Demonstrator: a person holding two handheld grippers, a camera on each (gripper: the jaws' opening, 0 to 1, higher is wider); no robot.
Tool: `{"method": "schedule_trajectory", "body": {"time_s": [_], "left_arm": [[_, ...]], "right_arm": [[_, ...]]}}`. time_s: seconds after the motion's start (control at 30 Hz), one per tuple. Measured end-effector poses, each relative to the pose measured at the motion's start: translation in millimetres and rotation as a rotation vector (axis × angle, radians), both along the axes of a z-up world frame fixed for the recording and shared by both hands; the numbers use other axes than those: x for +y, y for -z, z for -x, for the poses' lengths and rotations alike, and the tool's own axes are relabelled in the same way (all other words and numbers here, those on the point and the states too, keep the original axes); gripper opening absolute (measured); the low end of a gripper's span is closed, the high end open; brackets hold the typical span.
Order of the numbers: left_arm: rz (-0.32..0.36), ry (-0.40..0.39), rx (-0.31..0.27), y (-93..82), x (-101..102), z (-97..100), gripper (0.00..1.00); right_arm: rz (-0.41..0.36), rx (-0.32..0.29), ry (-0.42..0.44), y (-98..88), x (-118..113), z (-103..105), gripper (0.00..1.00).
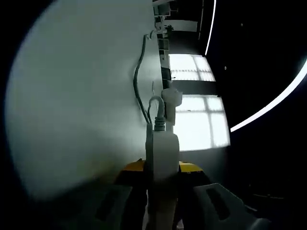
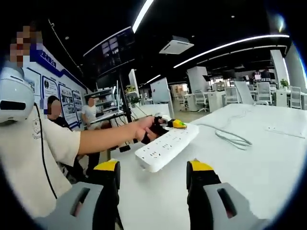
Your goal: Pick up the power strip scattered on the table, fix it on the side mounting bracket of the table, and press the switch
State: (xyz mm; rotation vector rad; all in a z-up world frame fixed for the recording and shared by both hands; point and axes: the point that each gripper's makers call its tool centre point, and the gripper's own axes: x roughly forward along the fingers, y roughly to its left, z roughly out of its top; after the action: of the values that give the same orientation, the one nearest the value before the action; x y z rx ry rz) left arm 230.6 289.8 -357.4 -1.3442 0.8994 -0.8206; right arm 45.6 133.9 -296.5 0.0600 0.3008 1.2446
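In the right gripper view a white power strip with several sockets hangs tilted over the near edge of the white table. My left gripper, held in a person's hand, is shut on its far end. The strip's white cable loops over the tabletop behind it. My right gripper stands open just short of the strip's near end, its yellow-tipped jaws wide apart and not touching it. In the left gripper view the power strip shows edge-on between the jaws of the left gripper, and the cable runs away across the table.
The person holding the grippers stands at the left, arm stretched over the table edge. Two other people stand by shelves behind. A small white piece lies on the far right of the table. Desks and chairs fill the back.
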Motion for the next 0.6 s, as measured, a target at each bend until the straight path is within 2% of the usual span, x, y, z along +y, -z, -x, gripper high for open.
{"method": "schedule_trajectory", "body": {"time_s": [0.13, 0.27, 0.57, 0.6], "left_arm": [[-0.003, 0.029, -0.011, -1.0, 11.6, -3.6, 0.26], [0.006, 0.034, -0.020, -6.1, 19.6, 0.9, 0.26], [-0.030, 0.035, -0.019, -6.5, 29.9, 25.8, 0.26], [-0.036, 0.034, -0.022, -7.9, 28.0, 35.3, 0.26]], "right_arm": [[0.005, -0.001, -0.023, -1.8, -0.5, 5.2, 0.52], [0.007, 0.000, -0.028, -4.4, -1.6, 7.6, 0.52], [0.033, -0.021, 0.000, -5.6, -1.3, 3.0, 0.51], [0.032, -0.021, 0.000, -6.3, -0.6, 3.0, 0.51]]}}
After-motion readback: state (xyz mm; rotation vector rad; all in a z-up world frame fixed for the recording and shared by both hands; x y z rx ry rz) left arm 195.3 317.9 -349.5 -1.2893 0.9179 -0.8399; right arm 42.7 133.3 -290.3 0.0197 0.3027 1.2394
